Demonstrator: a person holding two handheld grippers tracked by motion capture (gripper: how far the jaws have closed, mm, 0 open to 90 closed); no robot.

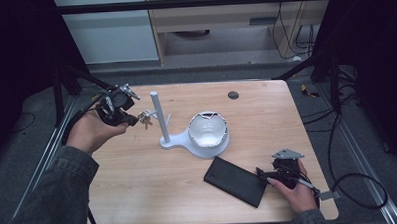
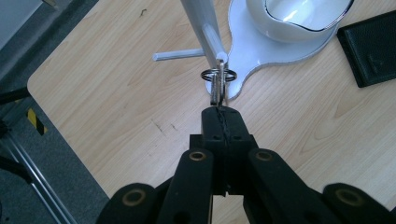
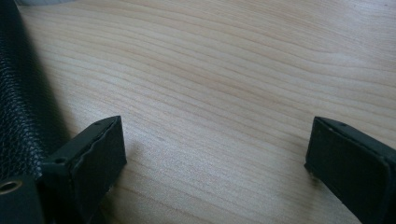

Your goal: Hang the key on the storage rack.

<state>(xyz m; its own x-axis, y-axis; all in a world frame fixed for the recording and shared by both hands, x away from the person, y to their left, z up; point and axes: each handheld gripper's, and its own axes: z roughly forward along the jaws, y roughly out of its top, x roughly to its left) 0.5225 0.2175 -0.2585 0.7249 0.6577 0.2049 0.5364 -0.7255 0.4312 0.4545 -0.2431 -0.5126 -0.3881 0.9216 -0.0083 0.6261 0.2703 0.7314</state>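
From above, my left gripper [image 1: 133, 119] holds the keys [image 1: 145, 119] up beside the white stand [image 1: 159, 118], level with its side peg; my right gripper [image 1: 262, 174] rests by the black wallet [image 1: 235, 181]. Along my left jaws, they are pinched tight on the keys [image 2: 217, 88], whose ring [image 2: 218, 74] sits at the peg tip [image 2: 221, 57]: threading looks begun, release left. Along my right jaws, they gape wide over bare table [image 3: 224, 93], holding nothing
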